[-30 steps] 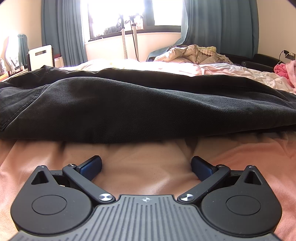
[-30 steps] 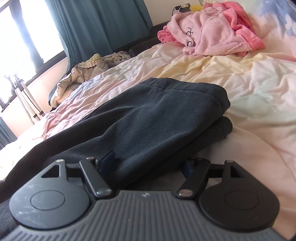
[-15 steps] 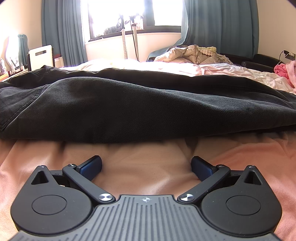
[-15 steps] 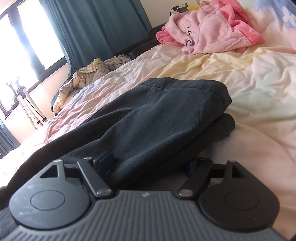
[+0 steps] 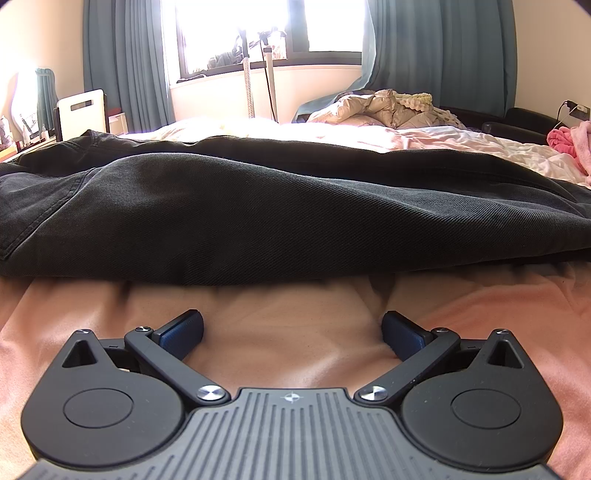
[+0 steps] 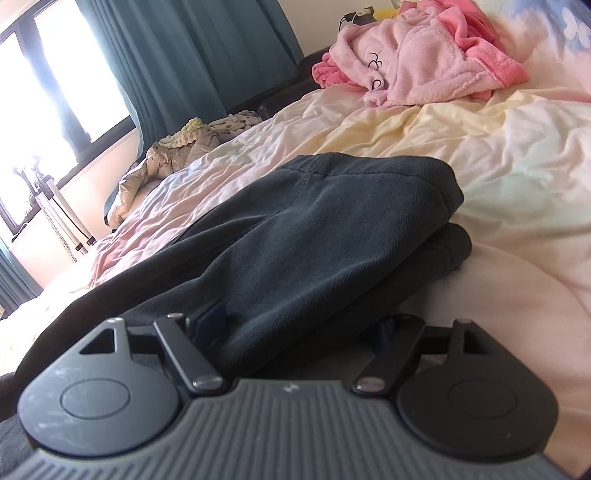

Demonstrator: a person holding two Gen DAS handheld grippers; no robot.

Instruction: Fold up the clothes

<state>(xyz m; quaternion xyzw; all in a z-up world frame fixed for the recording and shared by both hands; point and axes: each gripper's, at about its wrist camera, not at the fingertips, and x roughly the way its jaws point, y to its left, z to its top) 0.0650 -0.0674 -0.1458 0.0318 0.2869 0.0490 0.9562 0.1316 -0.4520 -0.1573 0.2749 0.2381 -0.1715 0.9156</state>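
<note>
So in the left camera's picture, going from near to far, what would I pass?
Left gripper → pink sheet → black jeans → beige jacket → window.

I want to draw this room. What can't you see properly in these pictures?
- Window, left wrist view: outside washed out by glare.
- Black jeans, left wrist view: both ends cut off by the picture edges.
- Right hand-held gripper, right wrist view: right fingertip shadowed; the jeans cover part of the left fingertip.

A home bedroom: rumpled bed (image 6: 480,147), teal curtains (image 5: 443,55), sunlit window (image 5: 229,29).
</note>
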